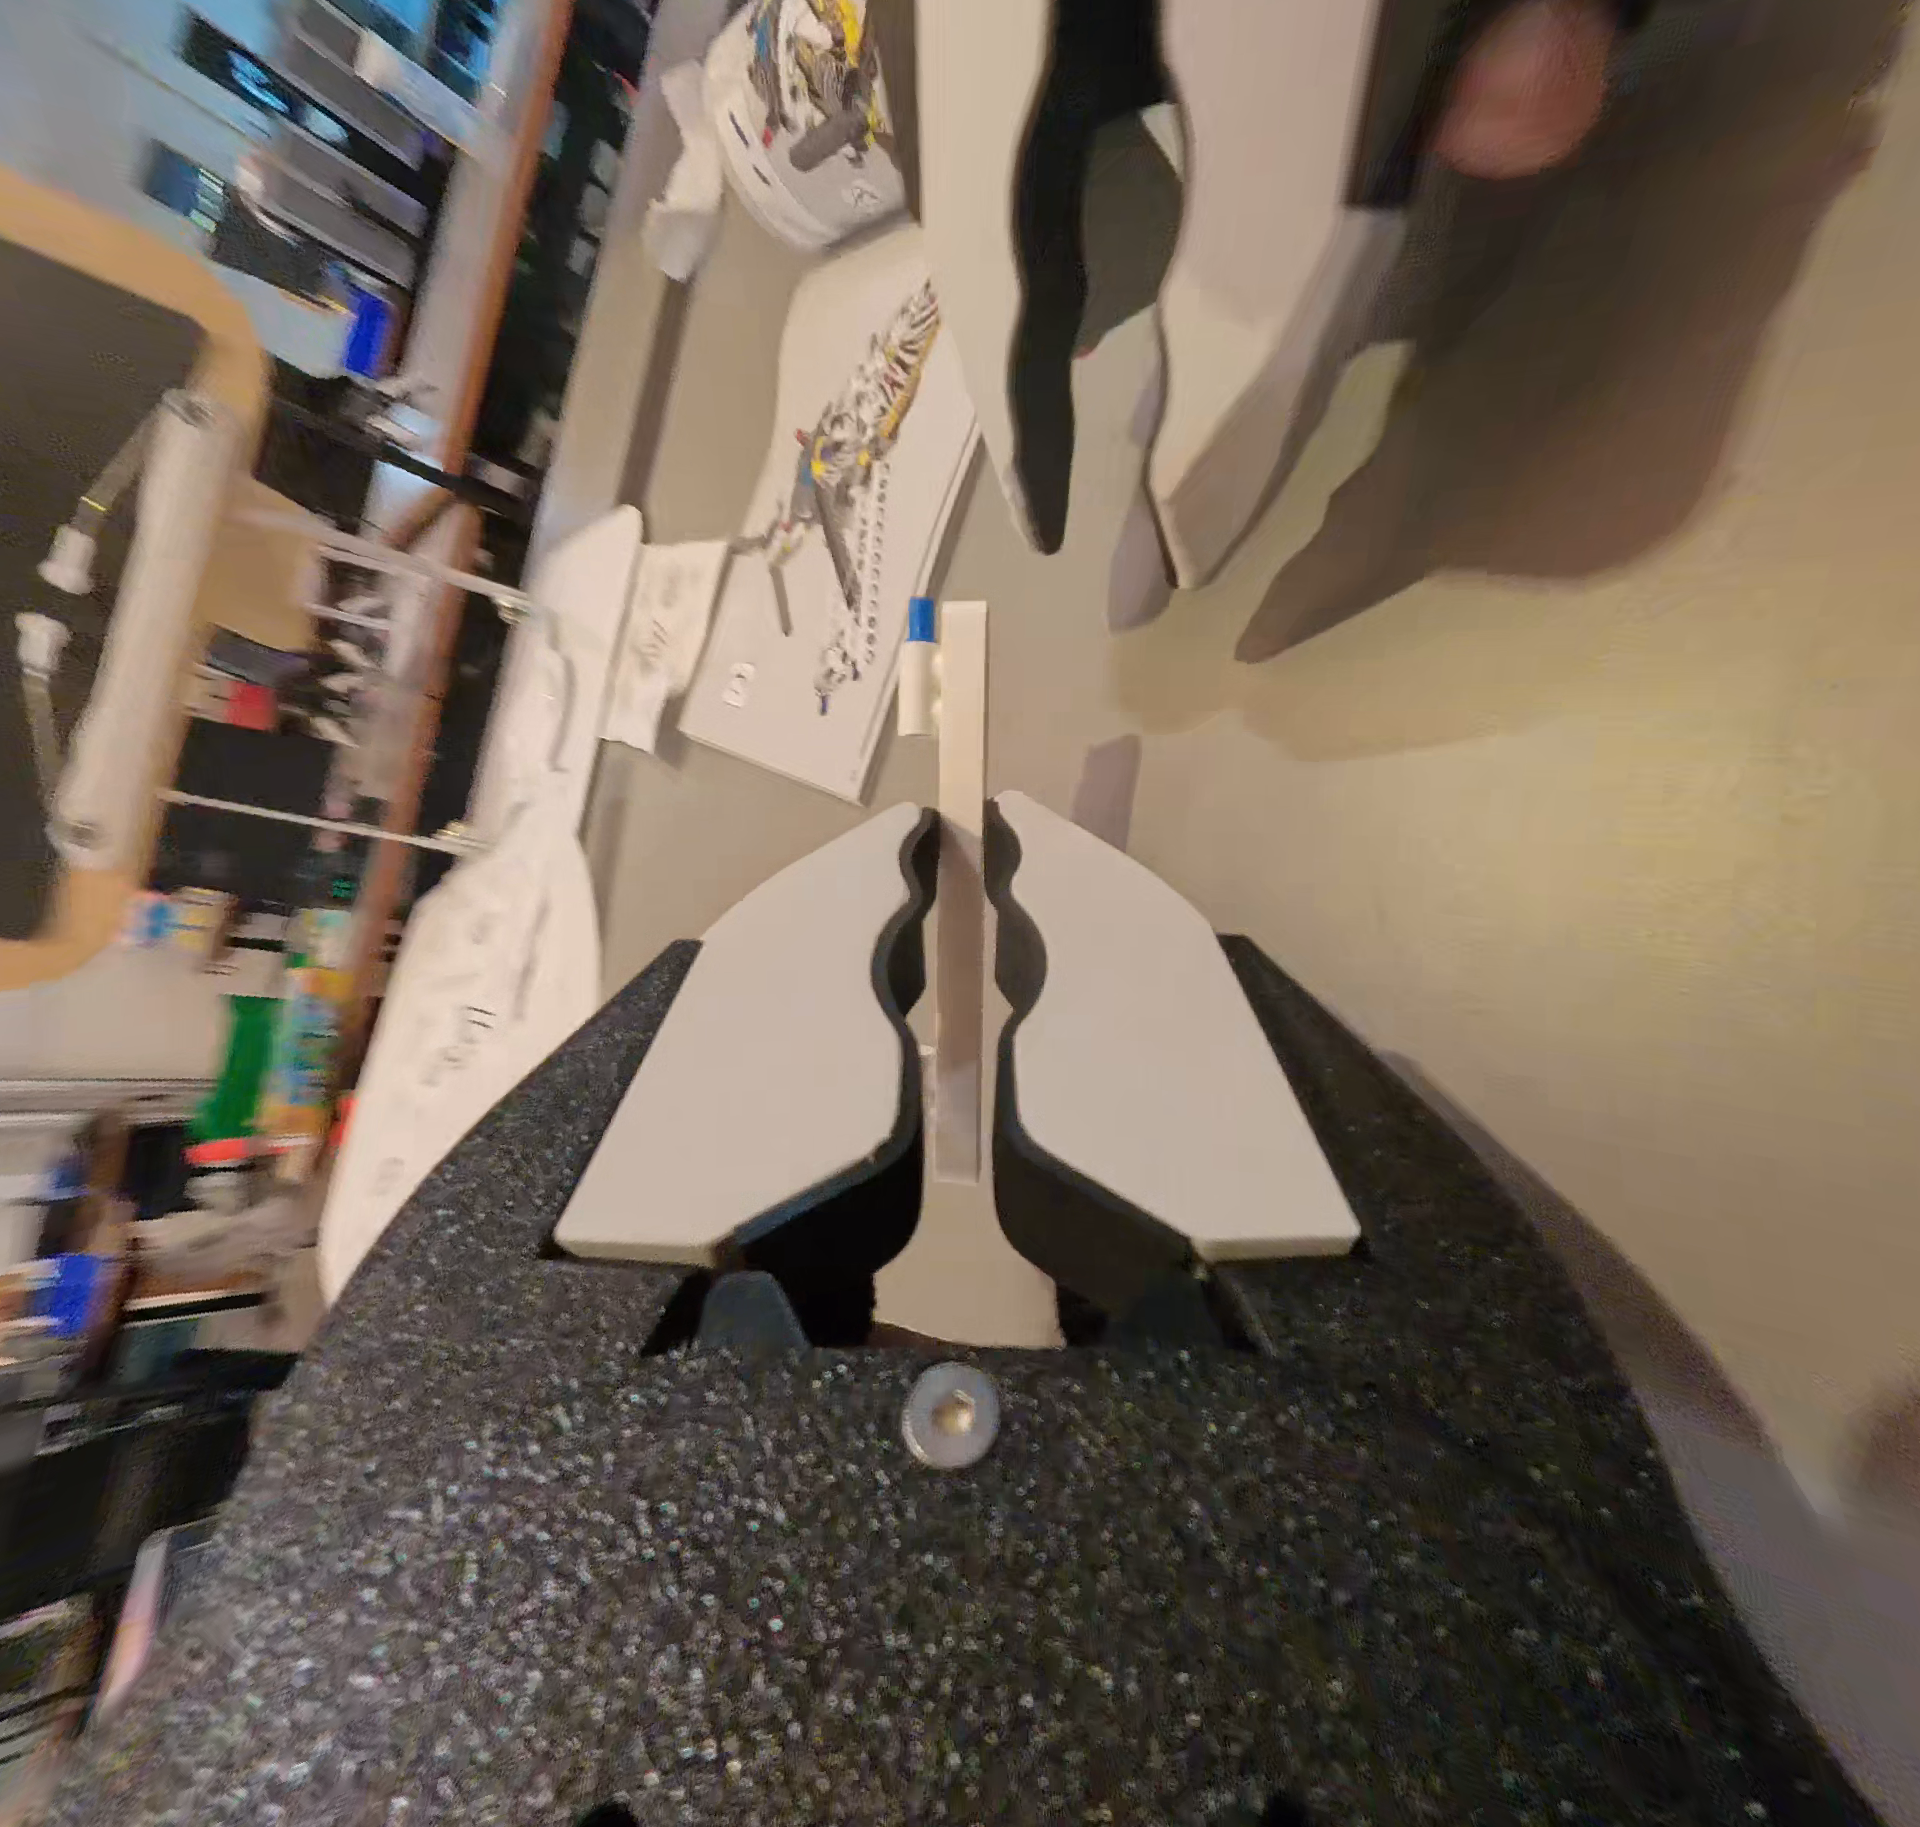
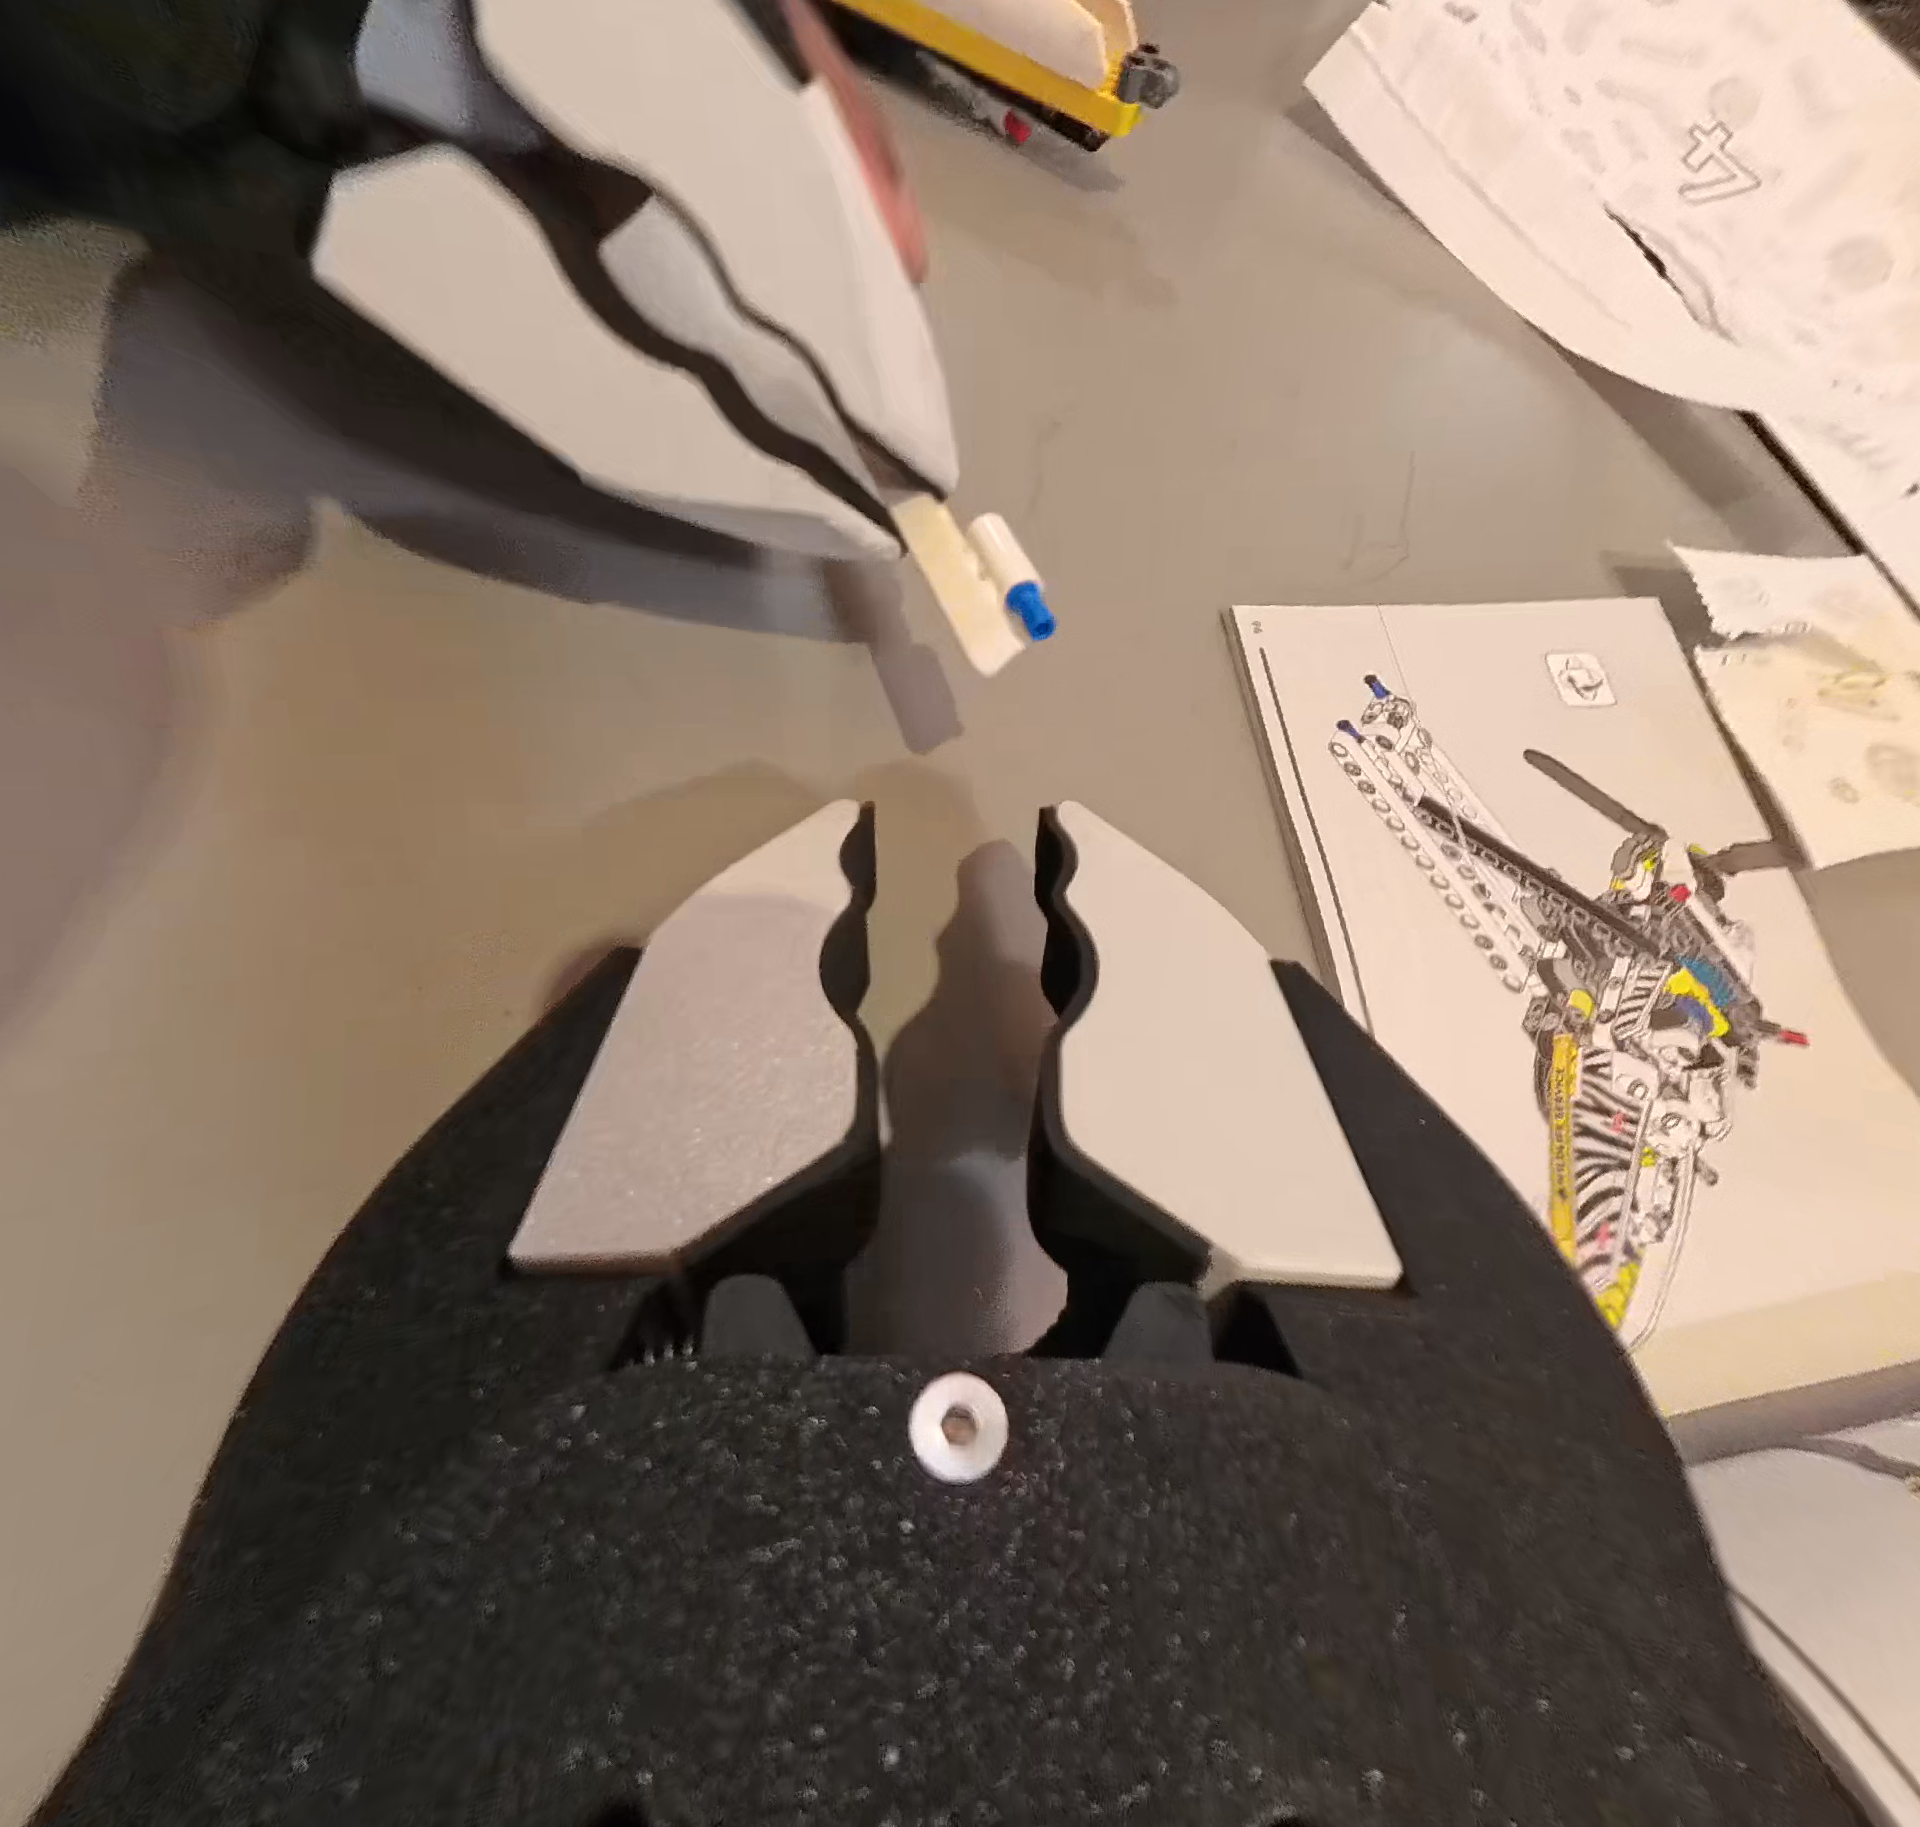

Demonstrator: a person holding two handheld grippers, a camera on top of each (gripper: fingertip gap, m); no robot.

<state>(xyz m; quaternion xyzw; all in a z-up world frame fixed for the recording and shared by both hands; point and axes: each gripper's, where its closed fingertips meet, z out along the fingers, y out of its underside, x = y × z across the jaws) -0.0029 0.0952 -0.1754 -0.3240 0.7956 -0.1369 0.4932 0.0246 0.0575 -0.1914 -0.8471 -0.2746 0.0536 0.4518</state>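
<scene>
- White beam [image 1: 961,738] with a small white connector and a blue pin [image 1: 922,624] clipped to its far end: I have it pinched in my left gripper [image 1: 961,821], both pads pressed on its flat sides, its long axis running straight out along the fingers and past the tips.
- Seen from my right wrist, that beam [image 2: 961,582] hangs just above the grey table [image 2: 1195,427], pointing toward me and a little right, blue pin end nearest.
- My right gripper [image 2: 956,811] is spread with only table and shadow between the pads; it holds nothing.
- Beam tip lies ahead of the right gripper and close to its centre line, near but apart, so the right gripper is the free one nearest the pin end.
- To the right lies an open instruction booklet [image 2: 1455,738], with loose paper bags [image 2: 1610,115] farther right.
- Farthest back, behind the left gripper, a yellow, black and white brick assembly [image 2: 987,42] rests on the table.
</scene>
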